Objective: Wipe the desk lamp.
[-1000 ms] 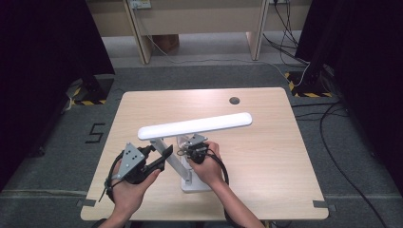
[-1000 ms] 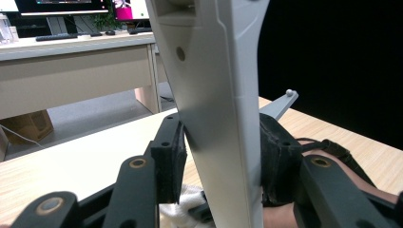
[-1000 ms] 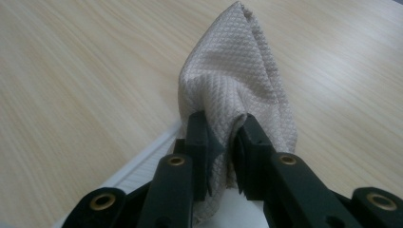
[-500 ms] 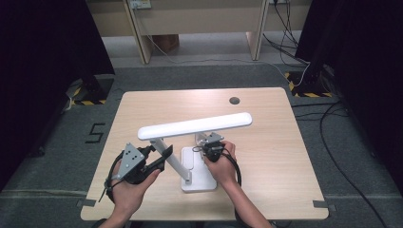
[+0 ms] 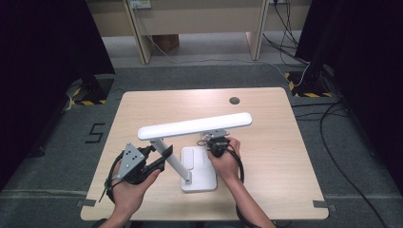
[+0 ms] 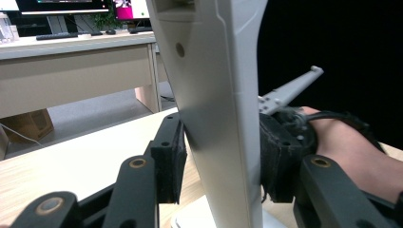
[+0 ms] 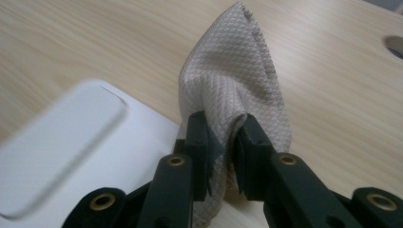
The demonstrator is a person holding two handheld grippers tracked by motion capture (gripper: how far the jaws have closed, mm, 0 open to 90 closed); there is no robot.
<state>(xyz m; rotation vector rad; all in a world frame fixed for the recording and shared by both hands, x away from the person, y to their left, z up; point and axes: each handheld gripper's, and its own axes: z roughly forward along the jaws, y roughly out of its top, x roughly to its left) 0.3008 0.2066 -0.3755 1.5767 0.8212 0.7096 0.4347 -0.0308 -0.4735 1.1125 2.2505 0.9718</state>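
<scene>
The lamp's arm (image 6: 218, 114) is running out past the top and bottom edges of the left gripper view. The cloth (image 7: 237, 85) is covering the right gripper's pad faces (lower folds hidden), and the lamp base (image 7: 62, 152) is blurring at the left edge.

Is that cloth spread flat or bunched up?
Bunched: the cloth stands in a folded peak, pinched by the right claw.

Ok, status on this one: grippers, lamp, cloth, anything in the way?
Left gripper clamped on the lamp arm. Right gripper pinching the grey cloth beside the lamp base. Nothing in the way on the table.
</scene>
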